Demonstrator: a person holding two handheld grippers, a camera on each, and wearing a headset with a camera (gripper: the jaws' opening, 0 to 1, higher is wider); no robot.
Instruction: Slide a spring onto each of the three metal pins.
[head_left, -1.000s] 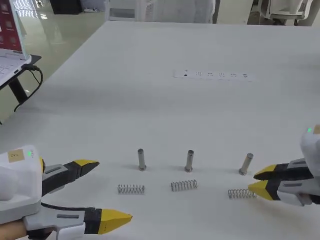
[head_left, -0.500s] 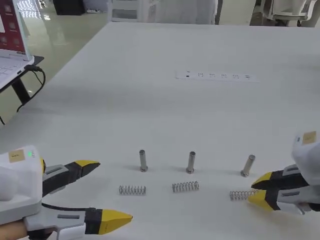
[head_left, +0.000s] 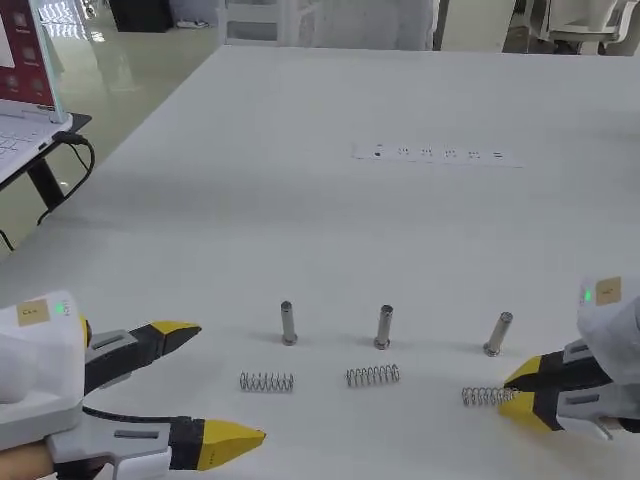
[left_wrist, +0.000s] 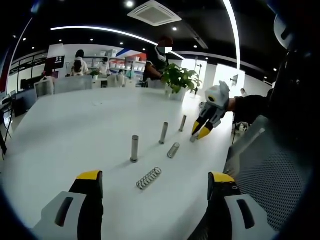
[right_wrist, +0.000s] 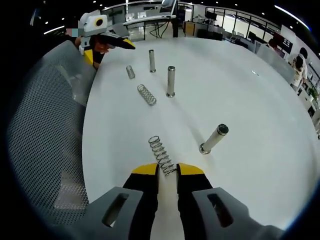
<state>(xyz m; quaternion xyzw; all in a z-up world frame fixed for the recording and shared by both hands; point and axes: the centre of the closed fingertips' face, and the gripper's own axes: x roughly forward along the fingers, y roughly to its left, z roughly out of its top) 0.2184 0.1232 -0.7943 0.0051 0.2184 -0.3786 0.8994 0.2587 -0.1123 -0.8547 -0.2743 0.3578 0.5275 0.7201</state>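
Note:
Three metal pins stand upright in a row on the white table: left pin (head_left: 288, 323), middle pin (head_left: 384, 327), right pin (head_left: 497, 334). In front of each lies a spring: left spring (head_left: 267, 382), middle spring (head_left: 372, 376), right spring (head_left: 483, 396). My right gripper (head_left: 516, 388) sits low on the table with its yellow jaws pinched on the near end of the right spring (right_wrist: 160, 149), beside the right pin (right_wrist: 214, 138). My left gripper (head_left: 215, 382) hovers open at the front left, short of the left spring (left_wrist: 149, 178) and left pin (left_wrist: 134, 148).
A white power strip (head_left: 437, 154) lies flat farther back on the table. A laptop (head_left: 15, 95) and a black cable (head_left: 75, 150) sit off the table's left edge. A grey mesh chair (right_wrist: 45, 125) is close behind the front edge.
My right gripper's jaws have narrowed and come together around the end of the right spring. The left gripper has stayed put. The head camera has shifted slightly.

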